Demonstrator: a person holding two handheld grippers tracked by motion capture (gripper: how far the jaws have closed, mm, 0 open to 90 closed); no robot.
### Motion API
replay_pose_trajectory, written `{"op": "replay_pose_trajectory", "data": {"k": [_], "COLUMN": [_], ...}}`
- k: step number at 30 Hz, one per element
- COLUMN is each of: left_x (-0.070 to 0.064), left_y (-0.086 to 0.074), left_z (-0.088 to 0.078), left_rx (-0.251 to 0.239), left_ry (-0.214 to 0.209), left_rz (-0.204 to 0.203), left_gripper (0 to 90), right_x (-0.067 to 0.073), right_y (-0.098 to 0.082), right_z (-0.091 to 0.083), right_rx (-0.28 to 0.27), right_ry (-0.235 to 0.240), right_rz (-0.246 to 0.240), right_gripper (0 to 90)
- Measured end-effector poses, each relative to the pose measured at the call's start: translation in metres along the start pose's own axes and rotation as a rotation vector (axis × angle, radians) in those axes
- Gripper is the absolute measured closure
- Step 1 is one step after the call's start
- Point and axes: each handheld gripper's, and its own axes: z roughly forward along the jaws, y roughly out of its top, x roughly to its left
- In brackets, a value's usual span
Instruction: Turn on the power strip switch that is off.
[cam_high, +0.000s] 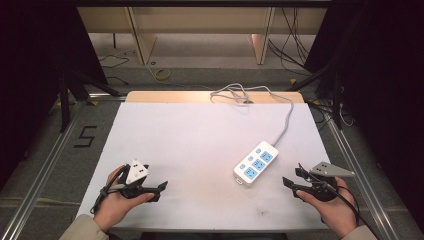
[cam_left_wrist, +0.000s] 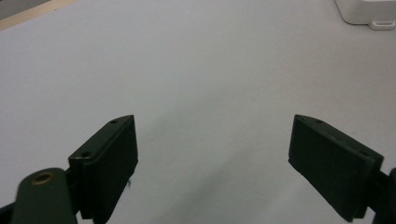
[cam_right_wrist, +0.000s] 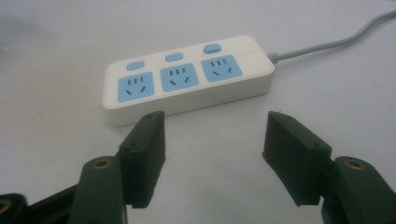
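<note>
Right gripper view: I am holding my right tool (cam_right_wrist: 212, 154) with jaws apart, empty, near the power strip (cam_right_wrist: 187, 77); my left tool (cam_left_wrist: 212, 168) is gaping too above the surface (cam_left_wrist: 187, 60).

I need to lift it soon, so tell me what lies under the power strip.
The power strip lies flat on the white table. Its underside is covered, so anything beneath it can't be seen.
</note>
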Motion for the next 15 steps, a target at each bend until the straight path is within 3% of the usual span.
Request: {"op": "replay_pose_trajectory", "data": {"k": [5, 6, 7, 8, 10, 15], "left_x": [0.0014, 0.0015, 0.0017, 0.0017, 0.0015, 0.0022], "left_y": [-0.0012, -0.0013, -0.0013, -0.0011, -0.0010, -0.0008], "left_z": [-0.0004, -0.0004, -0.0002, 0.0001, 0.0006, 0.0002], "left_rx": [0.007, 0.006, 0.006, 0.005, 0.006, 0.011], "left_ry": [0.003, 0.005, 0.005, 0.004, 0.003, 0.008], "left_rz": [0.002, -0.001, -0.001, -0.002, -0.004, -0.005], "left_gripper": [15.3, 15.3, 15.3, 15.3, 15.3, 15.3], "right_x": [0.0011, 0.0016, 0.0020, 0.0020, 0.0026, 0.0019], "right_y": [0.0009, 0.0010, 0.0017, 0.0017, 0.0036, 0.0052], "right_z": [-0.0009, -0.0009, -0.0015, -0.0015, -0.0035, -0.0035], "right_rx": [0.018, 0.026, 0.032, 0.032, 0.036, 0.057], "right_ry": [-0.009, -0.015, -0.019, -0.019, -0.034, -0.053], "right_rz": [-0.006, -0.011, -0.017, -0.017, -0.025, -0.046], "right_gripper": [51.1, 54.4, 63.2, 63.2, 77.0, 90.0]}}
